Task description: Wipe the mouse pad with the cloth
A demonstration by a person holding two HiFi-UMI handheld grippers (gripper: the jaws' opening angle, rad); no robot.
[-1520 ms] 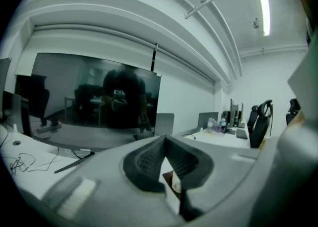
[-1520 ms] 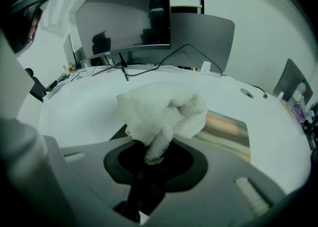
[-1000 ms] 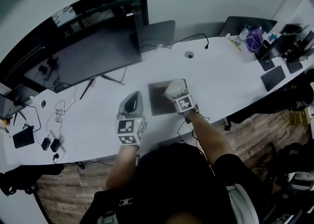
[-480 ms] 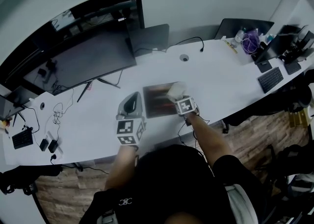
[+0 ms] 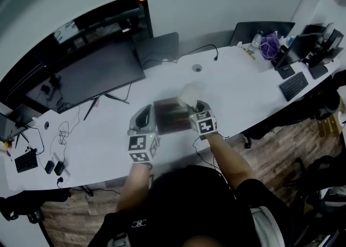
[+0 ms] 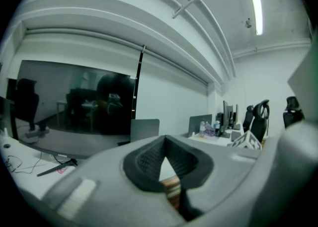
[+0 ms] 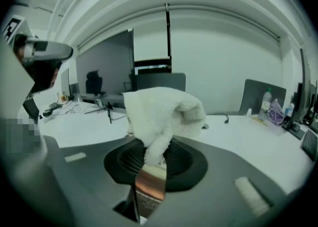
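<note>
The dark mouse pad [image 5: 171,114] spans the gap between my two grippers over the white desk [image 5: 238,86]. My left gripper [image 5: 145,117] is at the pad's left edge. In the left gripper view its jaws [image 6: 169,169] are shut with a strip of the pad [image 6: 172,189] pinched low between them. My right gripper [image 5: 196,109] is at the pad's right edge, shut on a white cloth [image 5: 189,94]. The right gripper view shows the cloth [image 7: 159,114] bunched above the jaws [image 7: 154,159], and an edge of the pad [image 7: 149,191] held in the same jaws below it.
A large dark monitor [image 5: 92,73] stands at the back left, with cables [image 5: 65,129] left of it. A cable hole [image 5: 197,68] lies behind the pad. A keyboard [image 5: 294,85], a bottle and a purple bag [image 5: 267,43] sit at the far right.
The left gripper, apart from the pad a second ago, now meets its left edge. The cloth has risen off the pad's surface with the right gripper.
</note>
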